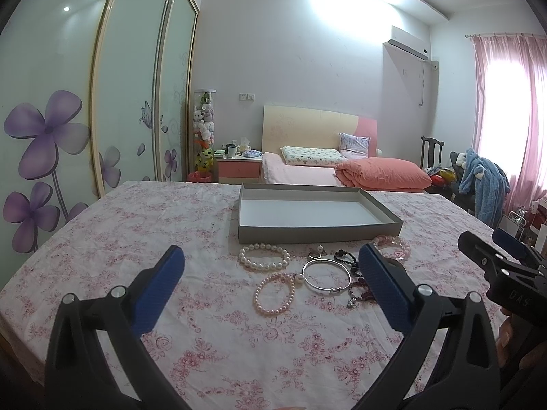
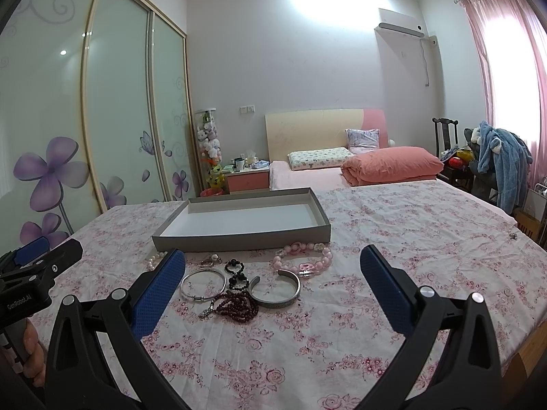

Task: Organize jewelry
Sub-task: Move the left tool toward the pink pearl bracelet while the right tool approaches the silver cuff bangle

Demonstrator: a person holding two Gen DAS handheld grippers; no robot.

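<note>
A grey shallow box (image 1: 319, 230) (image 2: 239, 235) stands empty on the floral tablecloth. In front of it lie a white pearl bracelet (image 1: 264, 256), a pink pearl bracelet (image 1: 273, 294), a thin silver bangle (image 1: 326, 276) (image 2: 203, 283), black beads (image 2: 236, 273), dark red beads (image 2: 236, 304), a wide silver cuff (image 2: 275, 290) and a chunky pink bracelet (image 2: 304, 258) (image 1: 393, 246). My left gripper (image 1: 270, 294) is open above the pearls. My right gripper (image 2: 270, 290) is open above the cuff and beads. Neither holds anything.
The table's right edge (image 2: 512, 225) is near a small metal piece (image 2: 512, 235). Behind the table are a bed (image 1: 307, 171), a nightstand (image 2: 248, 177), a wardrobe (image 1: 68, 102) and a chair with clothes (image 2: 495, 164).
</note>
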